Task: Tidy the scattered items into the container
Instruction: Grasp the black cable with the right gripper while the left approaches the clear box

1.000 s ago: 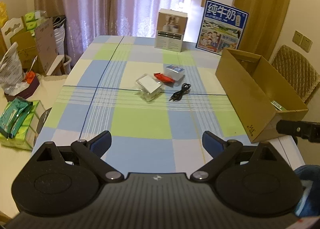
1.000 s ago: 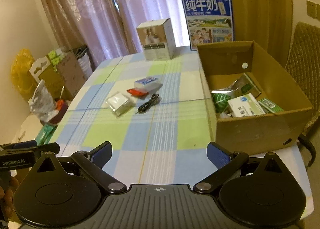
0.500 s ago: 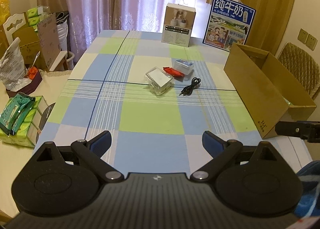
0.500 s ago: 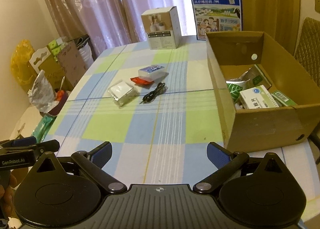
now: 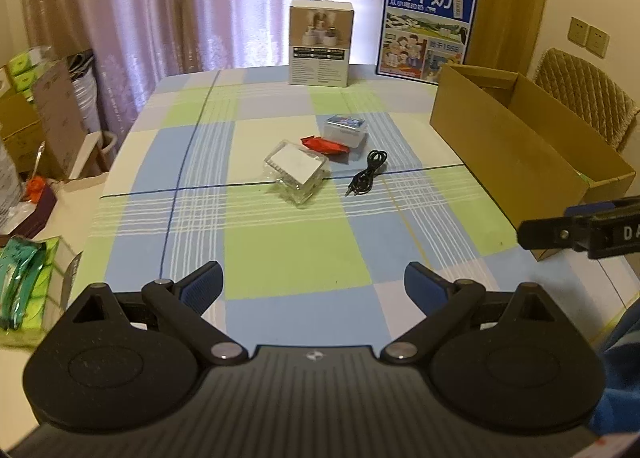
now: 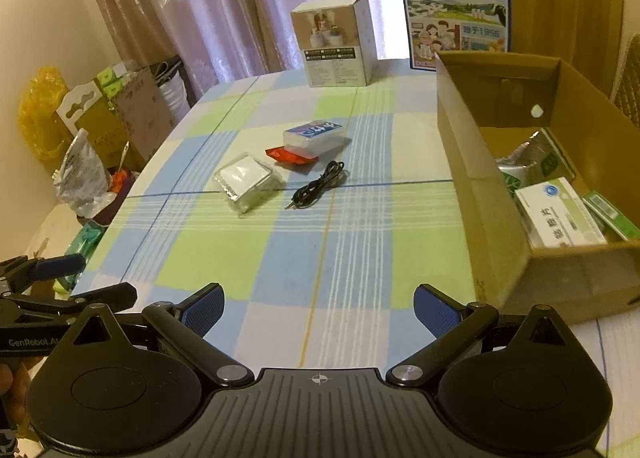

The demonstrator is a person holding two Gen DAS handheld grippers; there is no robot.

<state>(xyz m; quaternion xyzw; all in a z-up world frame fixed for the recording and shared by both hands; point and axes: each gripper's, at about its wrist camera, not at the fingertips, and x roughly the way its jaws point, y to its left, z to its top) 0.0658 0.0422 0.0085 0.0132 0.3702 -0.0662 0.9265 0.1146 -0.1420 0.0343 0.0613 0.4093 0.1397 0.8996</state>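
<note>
Left gripper [image 5: 312, 282] and right gripper [image 6: 319, 304]: both spread wide, empty, above the near edge of the checked tabletop [image 6: 280, 258]. Mid-tabletop, clustered: clear packet [image 6: 246, 180], red wrapper [image 6: 290, 157] tucked under a small plastic box [image 6: 314, 135], black cable [image 6: 318, 185] beside. Cardboard box [image 6: 472, 178] along the right edge, partly filled.

Cable [image 5: 367, 173] left of cardboard box [image 5: 516, 150]

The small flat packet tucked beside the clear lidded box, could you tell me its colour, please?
The packet is red, clearest in the right wrist view.
</note>
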